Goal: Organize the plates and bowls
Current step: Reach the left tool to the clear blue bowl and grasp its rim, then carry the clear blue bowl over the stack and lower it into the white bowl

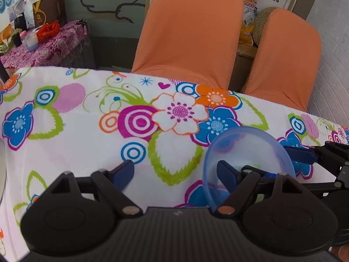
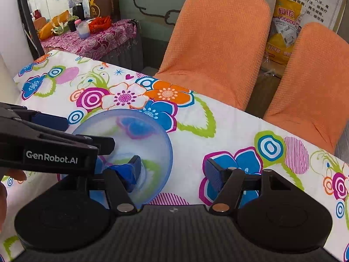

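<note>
A translucent blue bowl (image 2: 139, 139) sits on the flowered tablecloth (image 2: 229, 126), and both grippers meet at it. My right gripper (image 2: 172, 172) is open, its left finger (image 2: 130, 170) showing through the bowl's wall while its right finger lies outside on the cloth. From the left comes my left gripper, one finger (image 2: 104, 144) over the bowl's rim. In the left wrist view, the left gripper (image 1: 175, 171) is open and the bowl (image 1: 246, 150) surrounds its right finger (image 1: 226, 172). A right gripper finger (image 1: 301, 155) touches the bowl's far side.
Two orange chairs (image 1: 192, 32) (image 1: 285, 54) stand against the table's far edge. A low table with a purple cloth (image 2: 96, 39) holds clutter at the back left. A yellow bag (image 2: 283, 32) sits behind the chairs. A hand (image 2: 3, 192) shows at the left edge.
</note>
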Tool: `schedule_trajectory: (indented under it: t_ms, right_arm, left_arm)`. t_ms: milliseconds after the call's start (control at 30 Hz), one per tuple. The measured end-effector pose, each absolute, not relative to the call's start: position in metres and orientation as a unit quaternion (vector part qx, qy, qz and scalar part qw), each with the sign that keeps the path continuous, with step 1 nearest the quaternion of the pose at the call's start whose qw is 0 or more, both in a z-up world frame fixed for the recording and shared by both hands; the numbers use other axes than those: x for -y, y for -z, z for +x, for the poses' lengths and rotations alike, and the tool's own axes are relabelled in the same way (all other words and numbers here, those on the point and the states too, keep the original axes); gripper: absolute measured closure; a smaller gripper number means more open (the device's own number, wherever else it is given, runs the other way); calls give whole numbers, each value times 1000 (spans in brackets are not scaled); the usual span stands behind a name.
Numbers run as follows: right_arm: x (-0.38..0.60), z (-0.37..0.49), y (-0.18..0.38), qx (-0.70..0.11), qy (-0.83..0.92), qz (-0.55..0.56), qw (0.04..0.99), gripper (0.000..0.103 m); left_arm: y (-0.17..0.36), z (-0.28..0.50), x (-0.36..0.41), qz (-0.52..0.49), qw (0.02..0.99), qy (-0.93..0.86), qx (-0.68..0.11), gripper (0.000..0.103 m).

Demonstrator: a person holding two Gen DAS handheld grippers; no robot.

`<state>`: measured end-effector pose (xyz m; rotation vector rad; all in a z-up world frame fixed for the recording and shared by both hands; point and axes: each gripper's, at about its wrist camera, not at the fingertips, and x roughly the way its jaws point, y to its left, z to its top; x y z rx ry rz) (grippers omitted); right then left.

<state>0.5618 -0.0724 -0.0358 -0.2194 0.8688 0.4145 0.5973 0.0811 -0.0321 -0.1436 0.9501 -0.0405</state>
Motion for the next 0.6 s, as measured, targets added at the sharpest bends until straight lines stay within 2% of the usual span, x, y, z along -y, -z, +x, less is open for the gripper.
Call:
schedule_trajectory:
  t_ms: [167,300,467,500,533,600]
  right_arm:
    - [77,560,41,-405,-197,-85,889,46]
    - [73,561,35,-432,-201,-82,876,45]
    - [69,543,30,-402,-202,-101,887,45]
    - [68,542,30,-403,-205,-99,886,45]
    - [68,543,31,-408,-208,-94,884,46]
    - [65,545,35,-424,-222,-75,875,47]
  left_arm:
    - [33,596,-76,-59,888,16,-456,23]
    - [30,595,-78,-81,883,37,-461,23]
    - [29,592,-81,-89,879,36,-466,26]
    - [28,592,-81,-92,878,38,-468,29]
    - [28,591,-79,-93,877,42,-469,43]
    - [26,590,-73,-79,878,35,-471,63]
